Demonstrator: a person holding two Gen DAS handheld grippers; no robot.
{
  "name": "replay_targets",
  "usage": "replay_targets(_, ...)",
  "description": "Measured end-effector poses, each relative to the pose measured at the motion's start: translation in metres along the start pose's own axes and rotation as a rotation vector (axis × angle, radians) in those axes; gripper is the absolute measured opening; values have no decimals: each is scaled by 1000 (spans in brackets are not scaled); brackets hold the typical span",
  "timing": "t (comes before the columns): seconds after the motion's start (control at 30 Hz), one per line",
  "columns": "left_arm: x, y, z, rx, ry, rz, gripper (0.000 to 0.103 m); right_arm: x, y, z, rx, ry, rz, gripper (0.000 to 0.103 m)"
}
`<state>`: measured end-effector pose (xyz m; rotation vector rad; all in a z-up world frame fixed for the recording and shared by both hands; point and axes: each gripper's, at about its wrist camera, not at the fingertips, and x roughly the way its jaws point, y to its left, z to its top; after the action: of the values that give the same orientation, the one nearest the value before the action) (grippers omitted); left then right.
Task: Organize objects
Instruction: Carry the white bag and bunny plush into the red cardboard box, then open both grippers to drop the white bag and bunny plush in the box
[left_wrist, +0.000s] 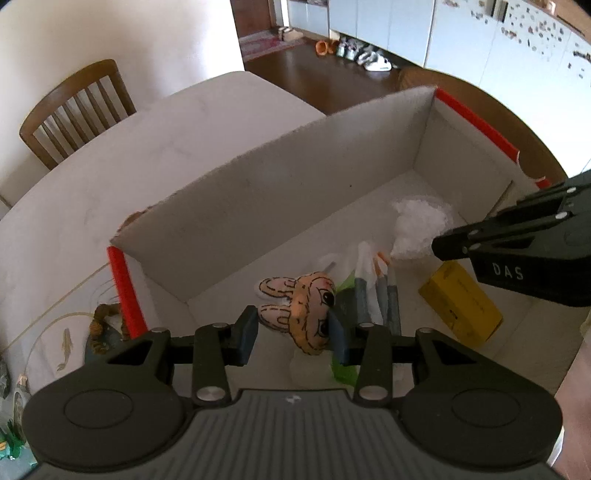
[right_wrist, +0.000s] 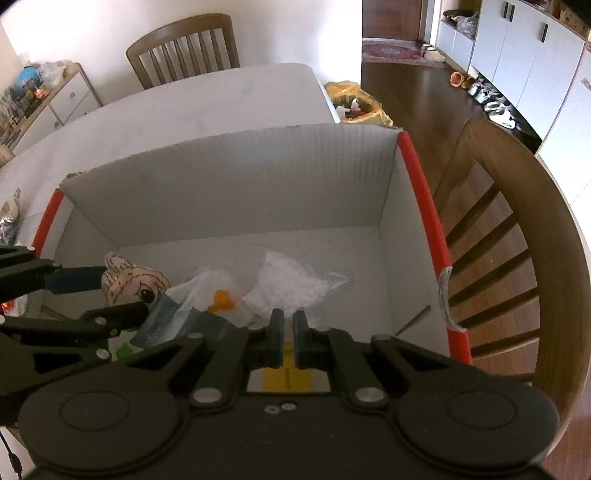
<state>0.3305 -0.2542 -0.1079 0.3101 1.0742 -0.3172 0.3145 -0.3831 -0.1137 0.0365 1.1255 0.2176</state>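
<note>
A white cardboard box (left_wrist: 295, 192) with red edges stands on the pale table, seen also from the right wrist as the box (right_wrist: 240, 184). My left gripper (left_wrist: 291, 325) is inside it, shut on a tan bunny soft toy (left_wrist: 310, 317) by the head, ears pointing left. From the right wrist the bunny toy (right_wrist: 136, 284) sits between the left gripper's fingers (right_wrist: 74, 278). My right gripper (right_wrist: 288, 321) hangs shut and empty over the box's right part, above a yellow carton (right_wrist: 288, 376). In the left wrist view the right gripper (left_wrist: 454, 243) enters from the right.
On the box floor lie a clear bag of white bits (left_wrist: 421, 225), a pack of pens with orange caps (left_wrist: 384, 295) and the yellow carton (left_wrist: 461, 306). A small figurine (left_wrist: 103, 325) stands outside the box's left wall. Wooden chairs (right_wrist: 517, 240) flank the table.
</note>
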Motion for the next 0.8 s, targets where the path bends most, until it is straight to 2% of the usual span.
replay_targets(0.13, 5, -4, -1, 14, 22, 6, 41, 3, -2, 0, 16, 18, 3, 5)
replay_targets(0.33, 8, -4, 0, 2, 26, -7, 42, -1, -3, -4, 18, 16, 17, 14)
replay_targets(0.7, -10, -1, -4, -34, -41, -57, 43, -23, -5, -11, -6, -40, 43, 20)
replay_targets(0.73, -12, -1, -4, -40, -49, -63, 44, -25, -5, -12, -7, -46, 47, 20)
replay_targets(0.8, -18, -2, -7, -47, -64, -69, 55, -29, -5, -13, -14, -56, 51, 21)
